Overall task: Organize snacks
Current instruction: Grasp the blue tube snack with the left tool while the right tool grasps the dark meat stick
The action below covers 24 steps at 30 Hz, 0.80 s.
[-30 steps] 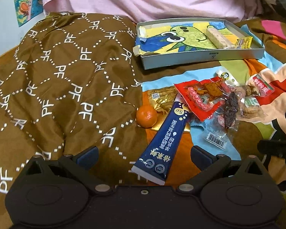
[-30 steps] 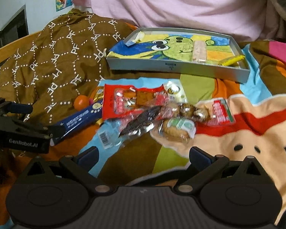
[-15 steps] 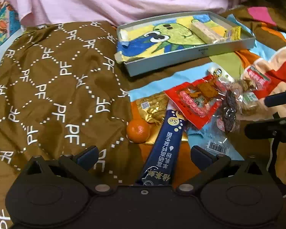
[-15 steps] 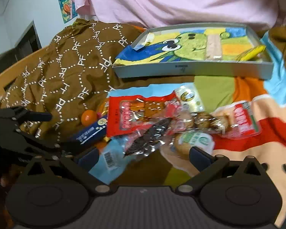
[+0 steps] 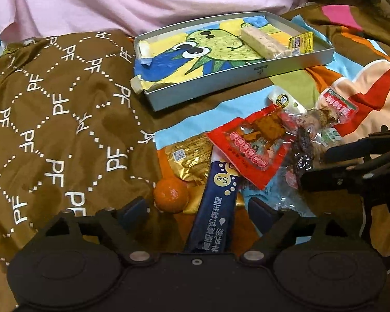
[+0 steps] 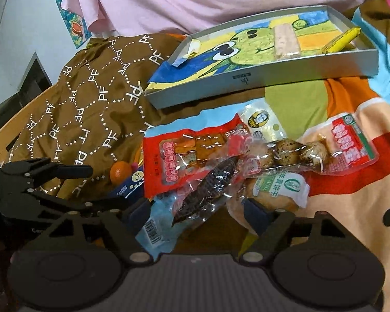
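1. Left gripper was seen with jaws spread around a navy stick packet, lower centre.
2. Right gripper jaws were spread over a clear-wrapped dark snack.
3. Grey tray was noted upper centre.

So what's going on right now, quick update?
Both grippers open, empty. Left gripper straddles long dark-blue packet. Right gripper over clear dark-snack wrapper. Small orange alongside.

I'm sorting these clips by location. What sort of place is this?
Probably a bedroom at home: snacks lie on a cartoon-print blanket beside a brown PF-patterned quilt, and a child's poster hangs on the wall.
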Each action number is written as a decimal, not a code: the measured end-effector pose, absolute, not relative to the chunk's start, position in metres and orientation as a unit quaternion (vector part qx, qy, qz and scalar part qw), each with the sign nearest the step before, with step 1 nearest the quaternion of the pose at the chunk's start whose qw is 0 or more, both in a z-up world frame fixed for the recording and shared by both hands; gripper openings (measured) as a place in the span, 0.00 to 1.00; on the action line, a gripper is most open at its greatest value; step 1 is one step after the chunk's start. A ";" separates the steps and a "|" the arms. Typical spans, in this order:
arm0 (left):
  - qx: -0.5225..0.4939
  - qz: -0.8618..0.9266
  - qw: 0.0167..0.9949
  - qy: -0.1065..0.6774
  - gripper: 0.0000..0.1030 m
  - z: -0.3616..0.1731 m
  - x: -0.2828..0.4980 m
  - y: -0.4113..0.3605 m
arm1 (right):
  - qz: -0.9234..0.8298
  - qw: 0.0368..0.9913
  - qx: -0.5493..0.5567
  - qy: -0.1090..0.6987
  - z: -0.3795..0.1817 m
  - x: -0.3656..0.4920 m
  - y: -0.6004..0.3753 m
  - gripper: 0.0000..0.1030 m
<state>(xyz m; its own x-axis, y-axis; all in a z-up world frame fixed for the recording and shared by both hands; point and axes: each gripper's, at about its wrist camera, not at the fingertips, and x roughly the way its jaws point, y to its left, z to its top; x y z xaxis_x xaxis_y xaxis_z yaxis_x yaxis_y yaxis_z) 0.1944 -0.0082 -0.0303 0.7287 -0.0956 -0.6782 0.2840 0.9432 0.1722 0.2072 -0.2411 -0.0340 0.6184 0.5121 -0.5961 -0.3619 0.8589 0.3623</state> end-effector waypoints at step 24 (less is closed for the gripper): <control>0.111 -0.127 0.891 0.421 0.29 -0.034 0.217 -0.021 | 0.245 0.884 0.145 0.370 -0.044 0.213 -0.234 0.24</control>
<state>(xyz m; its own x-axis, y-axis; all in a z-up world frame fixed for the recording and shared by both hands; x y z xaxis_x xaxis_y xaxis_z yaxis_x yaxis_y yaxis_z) 0.2168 -0.0211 -0.0339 0.6130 -0.1337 -0.7787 0.3204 0.9429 0.0904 0.2127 -0.2340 -0.0442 0.6060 0.5399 -0.5842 -0.3252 0.8384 0.4375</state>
